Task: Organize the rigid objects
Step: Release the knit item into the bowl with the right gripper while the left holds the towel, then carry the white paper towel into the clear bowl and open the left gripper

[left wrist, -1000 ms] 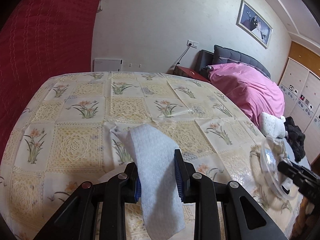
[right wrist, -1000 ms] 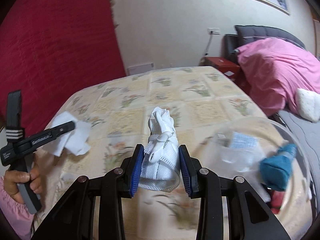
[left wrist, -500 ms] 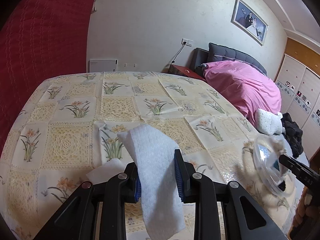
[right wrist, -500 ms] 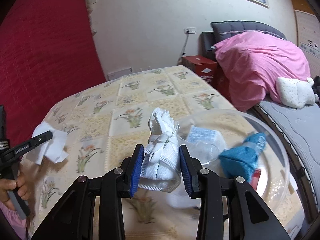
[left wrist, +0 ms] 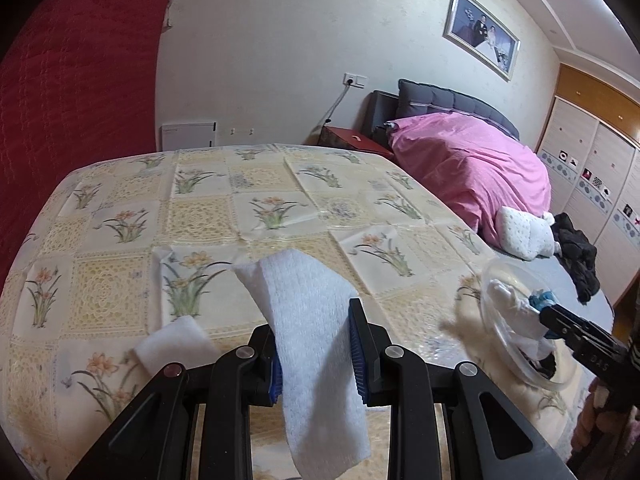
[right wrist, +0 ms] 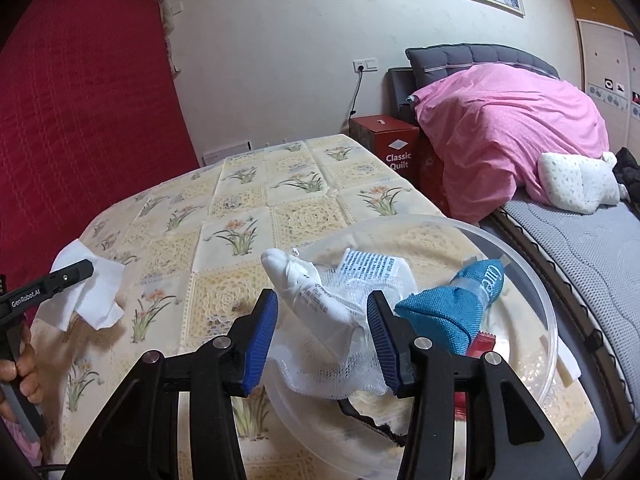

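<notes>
Two claws over one floral worktop (left wrist: 200, 216). The left claw (left wrist: 316, 352) grips one white wipe (left wrist: 316, 340). The right claw (right wrist: 322, 332) is opening around one white mask (right wrist: 316, 300) above one clear bowl (right wrist: 536, 280).

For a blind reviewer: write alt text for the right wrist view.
The right gripper, jaws opening, is letting a white mask drop into a clear bowl that holds a teal pouch and a printed packet. To its left, the left gripper holds a white tissue over the floral tablecloth.
</notes>
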{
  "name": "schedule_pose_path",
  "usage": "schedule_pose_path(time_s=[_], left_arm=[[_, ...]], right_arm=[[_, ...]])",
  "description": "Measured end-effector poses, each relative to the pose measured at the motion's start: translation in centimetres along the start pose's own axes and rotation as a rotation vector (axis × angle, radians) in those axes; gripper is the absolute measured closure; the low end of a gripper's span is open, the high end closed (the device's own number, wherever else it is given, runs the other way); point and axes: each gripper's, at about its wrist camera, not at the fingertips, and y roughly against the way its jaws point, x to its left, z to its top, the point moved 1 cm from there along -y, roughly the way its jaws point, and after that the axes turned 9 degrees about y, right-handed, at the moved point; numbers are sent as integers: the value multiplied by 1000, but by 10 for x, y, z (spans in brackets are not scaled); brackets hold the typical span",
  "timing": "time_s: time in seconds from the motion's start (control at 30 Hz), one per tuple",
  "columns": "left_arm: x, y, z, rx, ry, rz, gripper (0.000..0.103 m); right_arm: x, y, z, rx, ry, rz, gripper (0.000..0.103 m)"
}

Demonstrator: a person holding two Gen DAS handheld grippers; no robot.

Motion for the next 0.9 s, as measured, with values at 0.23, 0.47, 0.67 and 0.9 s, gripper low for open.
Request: schedule_pose_path(time_s=[0.23, 0.47, 0.67, 0.9], left_arm=[[-24, -4, -4, 23, -26, -40, 74], [-45, -9, -6, 43, -50, -75, 74], [-68, -15, -8, 69, -57, -129, 74], [-100, -18, -10, 88, -77, -205, 73]], right_arm=[[-1, -34, -4, 110, 79, -83, 55], [-14, -35, -13, 123, 19, -62, 55], [-22, -5, -7, 10, -23, 7, 55], [-28, 24, -3, -103, -26, -12, 55]])
